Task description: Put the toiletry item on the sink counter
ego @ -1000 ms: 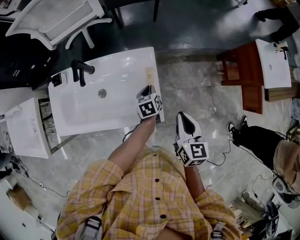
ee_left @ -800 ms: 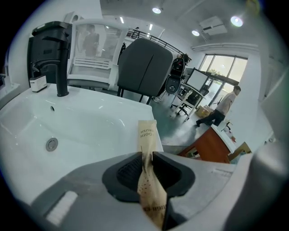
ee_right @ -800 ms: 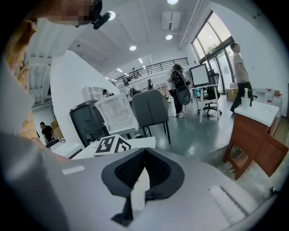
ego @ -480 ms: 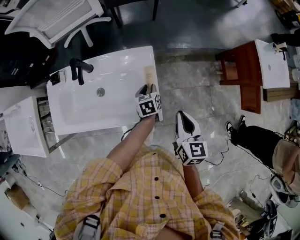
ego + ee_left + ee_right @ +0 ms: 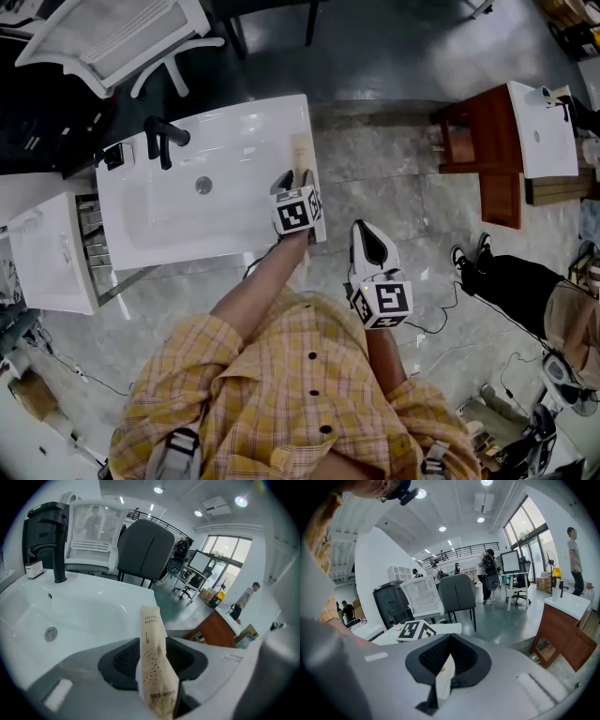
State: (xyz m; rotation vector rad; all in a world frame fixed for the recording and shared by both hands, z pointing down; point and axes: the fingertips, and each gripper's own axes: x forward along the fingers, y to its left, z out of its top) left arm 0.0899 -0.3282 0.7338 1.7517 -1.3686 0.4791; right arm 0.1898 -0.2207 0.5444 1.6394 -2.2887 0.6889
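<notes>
A tan paper toothbrush packet lies along the right rim of the white sink counter. In the left gripper view the packet runs between my jaws, with its far end resting on the counter. My left gripper hovers over the packet's near end. Its jaws are opening and the pads stand clear of the paper on both sides. My right gripper hangs over the floor, right of the sink, shut on a thin white slip.
A black faucet and a drain sit in the basin. A white drawer unit stands at the left and a white chair behind it. A wooden cabinet with another basin and a person's legs are at the right.
The left gripper's jaws have spread apart around the packet, which stays on the sink's right rim. Both grippers have hardly shifted.
</notes>
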